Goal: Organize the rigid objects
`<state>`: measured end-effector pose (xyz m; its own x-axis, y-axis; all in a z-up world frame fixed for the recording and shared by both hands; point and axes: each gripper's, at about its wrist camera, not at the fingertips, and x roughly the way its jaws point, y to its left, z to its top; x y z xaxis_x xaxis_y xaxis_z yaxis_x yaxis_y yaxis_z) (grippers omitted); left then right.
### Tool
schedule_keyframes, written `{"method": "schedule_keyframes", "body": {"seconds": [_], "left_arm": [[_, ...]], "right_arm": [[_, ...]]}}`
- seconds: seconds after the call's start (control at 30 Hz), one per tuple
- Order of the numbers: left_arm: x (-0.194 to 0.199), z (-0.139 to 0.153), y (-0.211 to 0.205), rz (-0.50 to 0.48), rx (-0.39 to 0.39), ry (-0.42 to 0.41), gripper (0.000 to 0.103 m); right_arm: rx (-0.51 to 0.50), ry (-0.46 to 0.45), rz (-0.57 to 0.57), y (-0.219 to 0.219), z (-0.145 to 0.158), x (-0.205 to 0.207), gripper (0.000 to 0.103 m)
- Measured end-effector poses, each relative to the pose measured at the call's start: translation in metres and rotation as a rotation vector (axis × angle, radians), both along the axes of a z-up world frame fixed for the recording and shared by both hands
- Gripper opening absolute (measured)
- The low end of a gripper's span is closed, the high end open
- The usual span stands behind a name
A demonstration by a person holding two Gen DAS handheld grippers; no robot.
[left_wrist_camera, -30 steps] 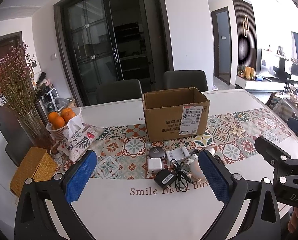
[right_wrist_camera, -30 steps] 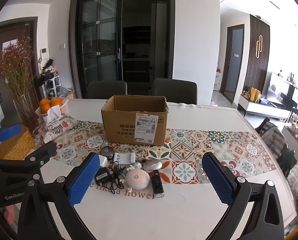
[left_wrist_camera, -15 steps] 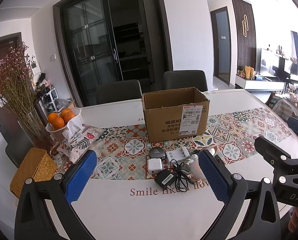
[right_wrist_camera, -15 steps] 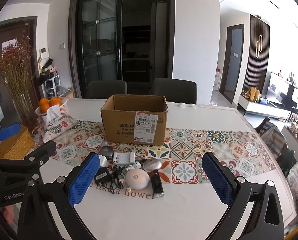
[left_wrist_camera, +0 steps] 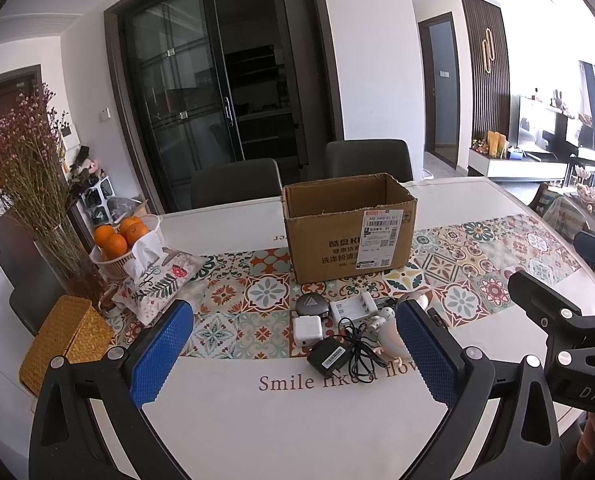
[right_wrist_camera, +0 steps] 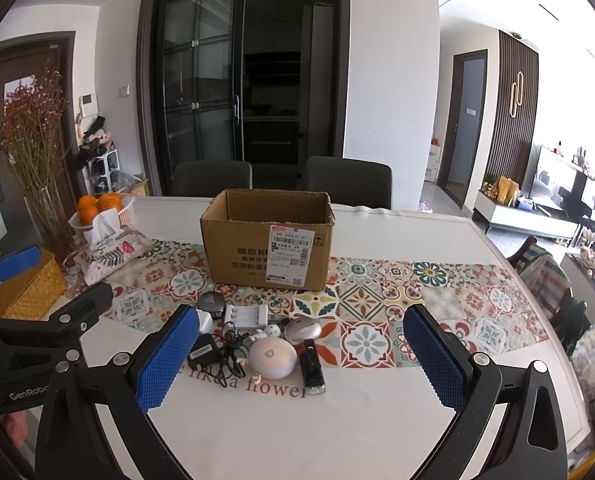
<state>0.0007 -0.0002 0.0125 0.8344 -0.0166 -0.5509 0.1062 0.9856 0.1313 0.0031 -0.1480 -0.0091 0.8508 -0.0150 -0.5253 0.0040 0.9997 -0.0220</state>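
An open cardboard box [left_wrist_camera: 349, 226] [right_wrist_camera: 267, 238] stands on the patterned runner. In front of it lies a cluster of small items: a black round disc [left_wrist_camera: 310, 304], a white battery charger [left_wrist_camera: 353, 306] [right_wrist_camera: 246, 314], a white plug cube [left_wrist_camera: 307, 329], a black adapter with cord [left_wrist_camera: 329, 358] [right_wrist_camera: 203, 354], a round pale night light [right_wrist_camera: 272, 357], a silver oval case [right_wrist_camera: 302, 330] and a black remote [right_wrist_camera: 312, 366]. My left gripper [left_wrist_camera: 293, 356] is open and empty above the table's near edge. My right gripper [right_wrist_camera: 301, 362] is open and empty, also short of the cluster.
At the left stand a vase of dried flowers [left_wrist_camera: 37, 200], a basket of oranges [left_wrist_camera: 123, 240], a floral tissue pouch [left_wrist_camera: 157, 280] and a woven yellow box [left_wrist_camera: 63, 342]. Two dark chairs [left_wrist_camera: 367, 158] stand behind the table. The white table [right_wrist_camera: 377, 420] extends right.
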Motion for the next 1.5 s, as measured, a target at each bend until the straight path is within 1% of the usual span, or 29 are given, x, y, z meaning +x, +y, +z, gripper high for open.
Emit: {"method": "schedule_keyframes", "body": {"seconds": [0.27, 0.5, 0.67, 0.87, 1.0, 1.07, 1.17, 1.2, 1.27, 1.33, 1.43, 1.5], "left_arm": [[0.001, 0.0, 0.001, 0.0, -0.001, 0.008, 0.103], [0.003, -0.007, 0.002, 0.001, -0.006, 0.022, 0.103], [0.016, -0.028, -0.001, -0.005, -0.012, 0.062, 0.103], [0.028, -0.057, -0.008, -0.014, 0.0, 0.093, 0.103], [0.037, -0.079, -0.011, 0.003, 0.018, 0.102, 0.103], [0.042, -0.09, -0.013, 0.009, 0.025, 0.12, 0.103], [0.049, -0.106, -0.016, 0.015, 0.029, 0.143, 0.103], [0.051, -0.11, -0.017, 0.015, 0.032, 0.146, 0.103], [0.056, -0.12, -0.022, 0.016, 0.052, 0.157, 0.103], [0.059, -0.128, -0.024, 0.013, 0.065, 0.161, 0.103], [0.066, -0.142, -0.028, 0.0, 0.063, 0.185, 0.103], [0.071, -0.15, -0.029, -0.003, 0.069, 0.196, 0.103]], "right_arm": [[-0.001, 0.004, 0.005, 0.0, -0.002, 0.0, 0.102], [-0.001, 0.008, 0.006, 0.001, -0.003, 0.001, 0.102], [-0.002, 0.016, -0.002, -0.001, -0.014, 0.007, 0.102], [0.002, 0.071, 0.004, -0.005, -0.043, 0.025, 0.102], [-0.009, 0.108, -0.004, -0.008, -0.064, 0.038, 0.101], [-0.017, 0.123, -0.009, -0.01, -0.074, 0.044, 0.098], [-0.02, 0.163, 0.007, -0.011, -0.091, 0.055, 0.089], [-0.013, 0.182, 0.014, -0.013, -0.098, 0.059, 0.084], [0.0, 0.206, 0.015, -0.017, -0.11, 0.067, 0.081], [0.001, 0.223, 0.005, -0.019, -0.123, 0.072, 0.075], [0.026, 0.264, 0.012, -0.023, -0.142, 0.08, 0.067], [0.022, 0.282, 0.011, -0.023, -0.153, 0.085, 0.062]]}}
